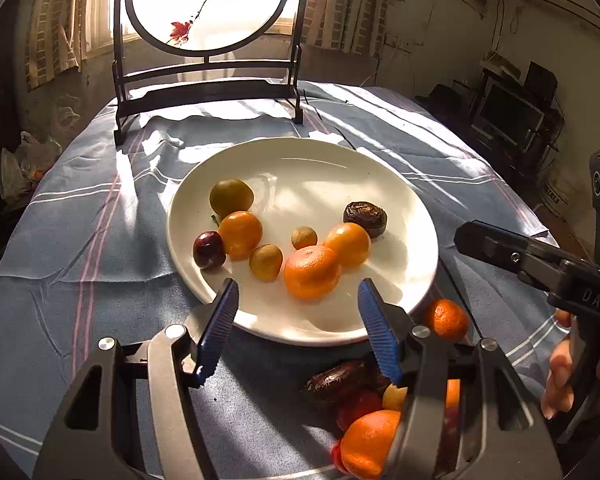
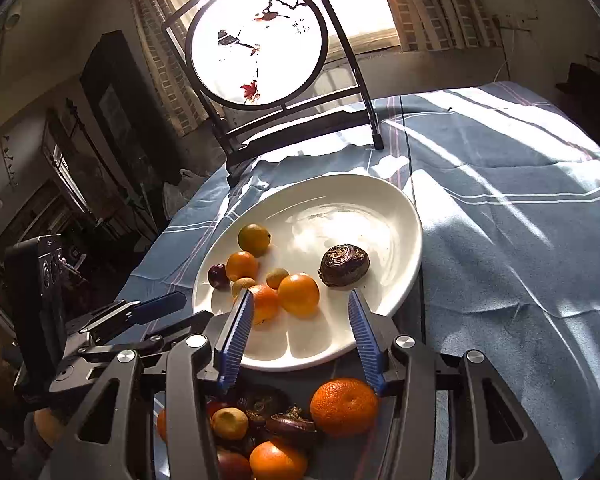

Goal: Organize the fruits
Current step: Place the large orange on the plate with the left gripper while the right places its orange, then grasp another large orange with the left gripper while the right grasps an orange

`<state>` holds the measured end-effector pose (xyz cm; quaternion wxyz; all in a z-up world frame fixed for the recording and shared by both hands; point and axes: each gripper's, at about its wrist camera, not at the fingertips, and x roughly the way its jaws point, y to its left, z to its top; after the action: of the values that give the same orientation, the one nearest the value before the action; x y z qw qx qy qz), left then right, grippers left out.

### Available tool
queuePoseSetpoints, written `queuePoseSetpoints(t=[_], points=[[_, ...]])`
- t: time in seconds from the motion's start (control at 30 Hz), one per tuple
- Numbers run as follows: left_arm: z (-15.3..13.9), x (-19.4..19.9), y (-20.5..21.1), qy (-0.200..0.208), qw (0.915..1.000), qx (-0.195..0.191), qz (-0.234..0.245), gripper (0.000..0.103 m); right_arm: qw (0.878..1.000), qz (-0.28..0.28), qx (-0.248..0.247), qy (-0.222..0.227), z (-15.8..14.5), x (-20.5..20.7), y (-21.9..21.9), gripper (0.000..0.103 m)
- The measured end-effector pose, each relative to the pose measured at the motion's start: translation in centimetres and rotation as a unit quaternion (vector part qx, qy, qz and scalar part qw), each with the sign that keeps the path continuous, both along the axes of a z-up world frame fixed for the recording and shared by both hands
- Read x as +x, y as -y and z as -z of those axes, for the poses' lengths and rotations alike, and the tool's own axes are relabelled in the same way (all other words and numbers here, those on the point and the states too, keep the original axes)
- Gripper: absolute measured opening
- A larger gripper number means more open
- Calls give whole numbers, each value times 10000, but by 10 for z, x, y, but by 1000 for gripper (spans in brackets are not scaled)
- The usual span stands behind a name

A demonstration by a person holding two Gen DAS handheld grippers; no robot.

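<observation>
**Both grippers open above the near edge of the fruit plate**

Here, nearest to the cameras, a heap of loose fruit (image 2: 268, 432) lies on the blue striped tablecloth (image 2: 520, 280): oranges, dark wrinkled pieces and some small red and yellow ones. One mandarin (image 2: 344, 407) sits at the right side of this heap, just before the plate.

The left gripper (image 1: 298, 300) stands open with nothing between its blue pads. The right gripper (image 2: 301, 308) is also open and empty. Both hang over the near rim of the white plate (image 1: 300, 160).

On the plate lie a big orange (image 1: 312, 272), two smaller orange fruits, a greenish one (image 1: 231, 198), a dark red one (image 1: 209, 250), two small brown ones and a dark wrinkled fruit (image 1: 365, 219).

Behind the plate, a round painted screen in a dark frame (image 1: 208, 4) stands on the tablecloth before a bright window.
</observation>
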<state>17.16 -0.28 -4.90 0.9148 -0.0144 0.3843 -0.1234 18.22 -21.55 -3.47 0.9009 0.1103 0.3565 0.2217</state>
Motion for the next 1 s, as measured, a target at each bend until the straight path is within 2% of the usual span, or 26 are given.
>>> queuePoseSetpoints(t=[0.1, 0.2, 0.4, 0.53, 0.8, 0.87, 1.0], points=[[-3, -32, -3, 104, 9998, 23, 150, 61, 9999, -36, 92, 117, 2, -35, 15, 50], [-4, -67, 0, 201, 9990, 18, 406, 61, 9999, 32, 111, 118, 7, -51, 24, 51], [9, -116, 17, 380, 9963, 270, 723, 62, 9995, 122, 290, -83, 24, -84, 44, 51], [25, -116, 22, 306, 9965, 371, 680, 62, 9996, 125, 231, -102, 30, -96, 46, 51], [35, -92, 19, 282, 9983, 80, 511, 59, 9995, 132, 201, -186, 34, -101, 46, 51], [37, -89, 22, 252, 9977, 41, 624, 44, 9995, 132, 183, -198, 35, -100, 46, 51], [34, -97, 25, 342, 9975, 161, 602, 43, 9994, 155, 140, -280, 39, -89, 45, 51]])
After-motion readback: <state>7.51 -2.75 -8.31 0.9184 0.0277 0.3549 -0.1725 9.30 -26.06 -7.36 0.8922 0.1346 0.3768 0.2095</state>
